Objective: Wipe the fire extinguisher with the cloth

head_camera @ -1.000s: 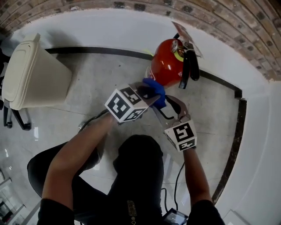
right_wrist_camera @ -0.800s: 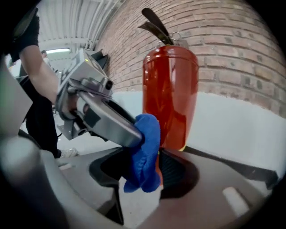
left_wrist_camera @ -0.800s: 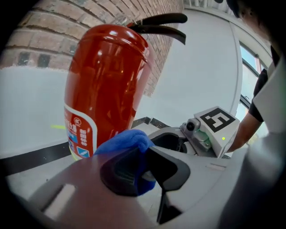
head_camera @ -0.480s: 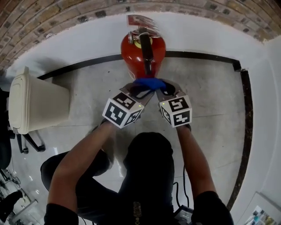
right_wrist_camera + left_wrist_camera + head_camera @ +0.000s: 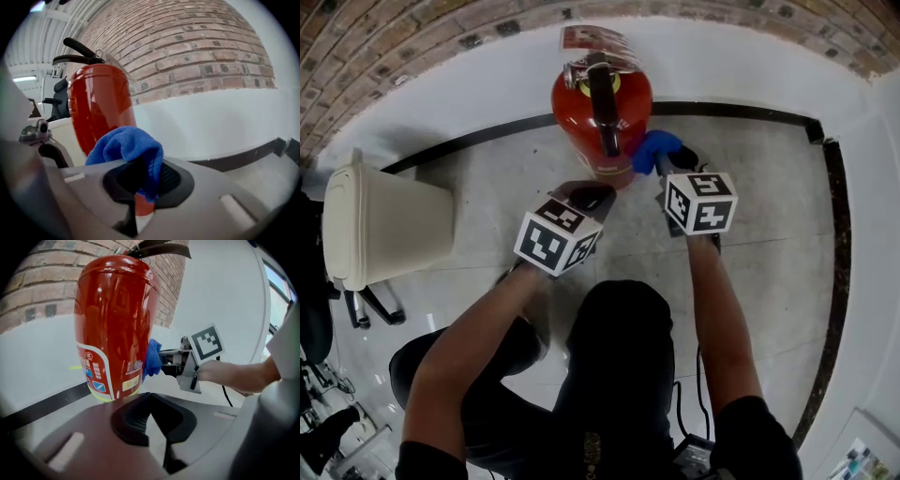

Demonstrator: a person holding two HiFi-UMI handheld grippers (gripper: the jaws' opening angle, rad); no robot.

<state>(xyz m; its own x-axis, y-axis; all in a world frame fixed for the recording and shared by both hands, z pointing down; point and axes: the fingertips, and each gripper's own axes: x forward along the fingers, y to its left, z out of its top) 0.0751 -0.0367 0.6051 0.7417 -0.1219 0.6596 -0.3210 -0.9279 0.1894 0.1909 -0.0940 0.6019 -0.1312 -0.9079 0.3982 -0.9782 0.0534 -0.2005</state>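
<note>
Grip of my right gripper (image 5: 664, 161) is on the blue cloth (image 5: 657, 147). Its jaws have just been closing, and in the right gripper view (image 5: 140, 183) the cloth (image 5: 129, 146) sits bunched between them, with one fold hanging down through the gap.

The red fire extinguisher (image 5: 600, 117) stands upright on the grey floor (image 5: 750, 253). Its black hose (image 5: 605, 103) runs down its front. The cloth is at the right side of the fire extinguisher, low on the body. In the left gripper view the cloth (image 5: 152, 357) seems to touch the red wall of the fire extinguisher (image 5: 115, 324).

My left gripper (image 5: 591, 195) is just in front of the fire extinguisher, near its base and not touching it. Its jaws (image 5: 150, 413) are closed together and hold nothing.

A cream bin (image 5: 380, 220) stands well apart, to the left of the fire extinguisher. The brick wall (image 5: 412, 37) is behind it.
</note>
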